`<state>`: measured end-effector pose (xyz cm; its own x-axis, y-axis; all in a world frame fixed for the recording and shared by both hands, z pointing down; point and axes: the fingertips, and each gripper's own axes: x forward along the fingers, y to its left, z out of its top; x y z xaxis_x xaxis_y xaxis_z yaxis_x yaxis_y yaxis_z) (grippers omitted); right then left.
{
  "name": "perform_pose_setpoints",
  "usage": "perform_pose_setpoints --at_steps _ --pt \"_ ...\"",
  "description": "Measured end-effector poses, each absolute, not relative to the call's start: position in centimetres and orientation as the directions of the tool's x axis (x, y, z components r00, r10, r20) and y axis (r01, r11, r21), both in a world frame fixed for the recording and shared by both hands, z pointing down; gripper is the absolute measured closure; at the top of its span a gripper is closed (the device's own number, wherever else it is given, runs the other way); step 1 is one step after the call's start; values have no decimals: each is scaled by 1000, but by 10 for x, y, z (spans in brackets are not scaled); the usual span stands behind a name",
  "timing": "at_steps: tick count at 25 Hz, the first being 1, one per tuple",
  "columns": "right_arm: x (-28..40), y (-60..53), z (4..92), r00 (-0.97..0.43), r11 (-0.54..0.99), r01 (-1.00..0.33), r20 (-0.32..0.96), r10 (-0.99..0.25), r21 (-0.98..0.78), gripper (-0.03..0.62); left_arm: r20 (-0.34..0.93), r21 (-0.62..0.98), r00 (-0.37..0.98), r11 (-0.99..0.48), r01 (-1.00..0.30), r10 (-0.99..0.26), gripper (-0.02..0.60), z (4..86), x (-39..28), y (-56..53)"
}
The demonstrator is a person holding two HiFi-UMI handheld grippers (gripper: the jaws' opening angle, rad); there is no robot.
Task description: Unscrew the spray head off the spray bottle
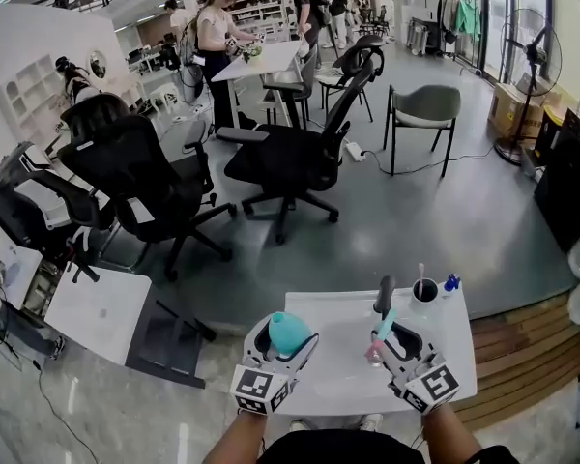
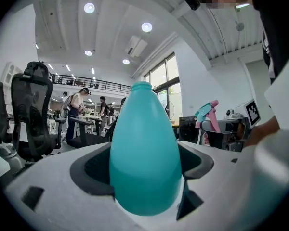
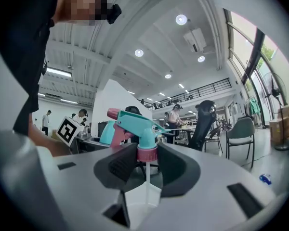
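Observation:
A teal spray bottle (image 1: 290,329) stands upright between the jaws of my left gripper (image 1: 286,344), which is shut on its wide body. In the left gripper view the bottle (image 2: 144,153) has a bare, open neck with no head on it. My right gripper (image 1: 391,344) is shut on the spray head (image 1: 380,336), separate from the bottle and to its right. In the right gripper view the teal-and-pink spray head (image 3: 137,129) sits upright, the pads (image 3: 120,165) pressing its pink collar, and its thin white dip tube (image 3: 146,177) hangs free below. Both grippers hover over the white table (image 1: 338,385).
At the table's far edge stand a black cup (image 1: 425,291) with a pink stick in it, a small blue object (image 1: 451,282) and a dark upright object (image 1: 385,296). Black office chairs (image 1: 280,158) and another white table (image 1: 97,312) lie beyond. Wooden decking (image 1: 522,365) is at the right.

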<state>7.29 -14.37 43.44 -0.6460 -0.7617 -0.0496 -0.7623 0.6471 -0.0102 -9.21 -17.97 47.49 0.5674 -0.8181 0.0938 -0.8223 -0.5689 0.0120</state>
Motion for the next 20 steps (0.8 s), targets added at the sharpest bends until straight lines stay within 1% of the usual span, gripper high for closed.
perform_pose_setpoints --at_steps 20 --pt "77 -153 438 -619 619 -785 -37 -785 -20 457 111 -2 560 -564 -826 -821 175 478 -90 -183"
